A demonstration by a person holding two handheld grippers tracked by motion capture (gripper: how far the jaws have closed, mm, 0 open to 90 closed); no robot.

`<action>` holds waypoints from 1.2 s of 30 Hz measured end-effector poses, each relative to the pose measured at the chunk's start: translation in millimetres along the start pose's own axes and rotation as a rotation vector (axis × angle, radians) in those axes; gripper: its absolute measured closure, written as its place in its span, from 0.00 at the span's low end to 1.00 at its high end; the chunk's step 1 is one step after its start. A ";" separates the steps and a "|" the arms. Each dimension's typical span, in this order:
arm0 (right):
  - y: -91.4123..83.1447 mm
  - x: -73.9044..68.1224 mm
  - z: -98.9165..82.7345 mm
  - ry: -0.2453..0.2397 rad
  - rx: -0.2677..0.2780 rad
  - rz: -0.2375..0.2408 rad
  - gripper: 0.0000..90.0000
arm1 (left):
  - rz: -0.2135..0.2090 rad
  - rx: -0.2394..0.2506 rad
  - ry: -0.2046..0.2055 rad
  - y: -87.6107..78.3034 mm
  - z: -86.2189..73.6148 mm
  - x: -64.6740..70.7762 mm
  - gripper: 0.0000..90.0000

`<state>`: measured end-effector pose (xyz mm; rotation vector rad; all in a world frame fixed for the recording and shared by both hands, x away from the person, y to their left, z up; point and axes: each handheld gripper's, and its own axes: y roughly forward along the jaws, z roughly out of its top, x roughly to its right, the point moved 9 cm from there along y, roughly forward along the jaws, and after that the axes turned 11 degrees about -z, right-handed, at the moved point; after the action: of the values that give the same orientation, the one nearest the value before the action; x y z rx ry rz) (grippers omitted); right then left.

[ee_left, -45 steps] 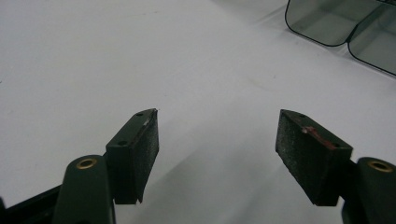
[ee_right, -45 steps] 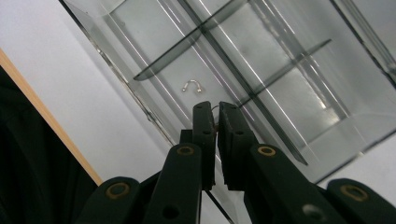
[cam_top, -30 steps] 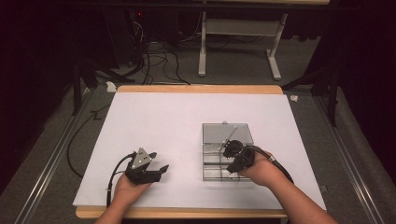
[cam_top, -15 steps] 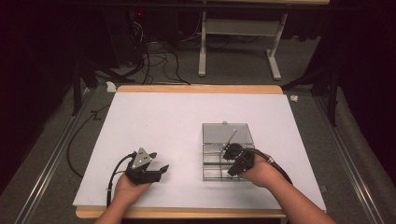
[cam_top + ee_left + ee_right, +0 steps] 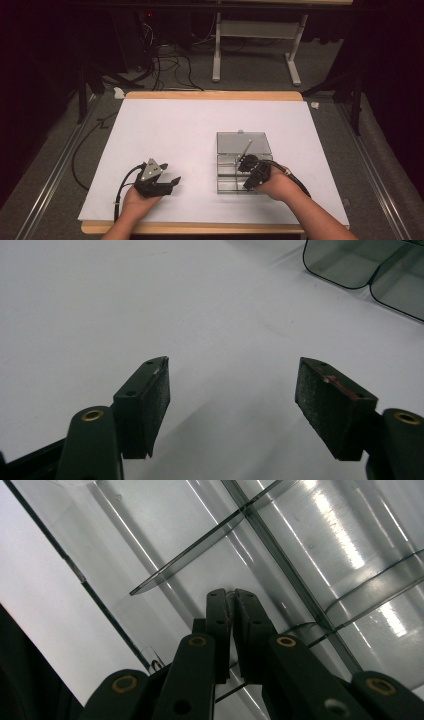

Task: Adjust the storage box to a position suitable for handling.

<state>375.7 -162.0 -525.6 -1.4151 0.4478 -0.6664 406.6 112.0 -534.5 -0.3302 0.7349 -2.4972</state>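
The table (image 5: 210, 125) was the biggest thing there, a wooden top almost wholly covered by a white sheet (image 5: 165, 130), with dark floor and loose cables behind it. On the right half of the sheet sat a clear plastic box (image 5: 243, 145), its lid laid open on the far side and its near half split by thin dividers into compartments. From the left gripper view its rounded smoky corners (image 5: 360, 270) showed at the top right, well apart from that gripper.

The person's forearms came in from the near edge. The right hand (image 5: 277, 185) rested at the box's near right corner, holding the right gripper (image 5: 246, 162) over the divided half. In the right gripper view that gripper (image 5: 231, 597) had its jaws pressed together, tips almost meeting above a divider wall (image 5: 200, 555) and the box's clear floor; I could not tell whether anything thin was caught between the pads. A slim light rod (image 5: 247, 148) slanted up from the gripper toward the lid in the high view, too small for me to say what it was.

The left hand (image 5: 137, 200) lay near the front left of the sheet with the left gripper (image 5: 170, 182) pointing toward the box. Its jaws stood wide apart, with bare white sheet between the pads (image 5: 155, 400).
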 end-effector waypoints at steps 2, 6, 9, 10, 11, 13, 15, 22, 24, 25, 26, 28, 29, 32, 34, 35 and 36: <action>-0.3 -0.3 0.0 0.001 0.003 0.001 0.95 | 0.002 0.002 0.000 0.3 0.1 0.0 0.34; -7.0 1.2 -0.6 0.006 0.013 -0.001 0.93 | 0.003 0.003 0.000 0.3 0.1 0.0 0.34; -15.0 4.0 -0.6 0.018 0.029 -0.002 0.92 | 0.003 0.001 -0.001 0.0 0.0 -0.1 0.34; -17.0 5.3 -1.0 0.018 0.034 -0.009 0.93 | 0.003 0.002 -0.002 0.0 0.0 0.0 0.34; -18.6 5.8 -1.5 0.022 0.036 -0.010 0.93 | 0.001 0.001 -0.003 0.0 0.0 -0.1 0.34; -21.9 7.0 -2.8 0.025 0.041 -0.010 0.93 | 0.000 0.000 -0.006 0.1 -0.1 -0.4 0.34; -24.4 8.6 -4.8 0.026 0.044 -0.012 0.94 | 0.001 -0.002 -0.005 0.3 -0.2 -0.4 0.34; -31.9 16.7 -11.6 0.046 0.067 -0.024 0.98 | 0.001 0.004 -0.006 -0.1 0.1 -0.4 0.34; -34.7 18.5 -13.0 0.050 0.073 -0.026 0.99 | 0.003 0.006 -0.006 -0.2 0.2 -0.3 0.34; -35.7 19.1 -14.0 0.055 0.074 -0.032 0.99 | 0.002 0.004 -0.006 -0.3 0.1 -0.2 0.34; -36.7 20.4 -15.0 0.051 0.075 -0.033 0.99 | 0.001 0.005 -0.006 -0.2 0.2 -0.2 0.34; -38.5 23.8 -17.8 0.051 0.076 -0.037 1.00 | 0.000 0.009 -0.007 -0.2 0.3 -0.2 0.34; -39.4 23.5 -18.6 0.077 0.074 -0.036 1.00 | 0.000 0.009 -0.005 -0.2 0.3 0.0 0.34; -40.7 29.3 -25.5 0.095 0.068 -0.041 1.00 | -0.001 0.008 -0.005 -0.2 0.3 0.0 0.34; -41.8 32.6 -29.6 0.103 0.077 -0.038 1.00 | -0.002 0.010 -0.007 -0.2 0.4 -0.2 0.34; -42.0 33.8 -31.6 0.111 0.072 -0.043 1.00 | -0.002 0.009 -0.008 -0.2 0.4 -0.3 0.34; -42.4 36.2 -34.8 0.114 0.069 -0.047 1.00 | -0.002 0.009 -0.008 -0.2 0.4 -0.4 0.34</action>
<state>373.3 -213.1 -484.3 -1.3305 0.4780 -0.7967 407.0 112.2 -534.1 -0.3379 0.7201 -2.4986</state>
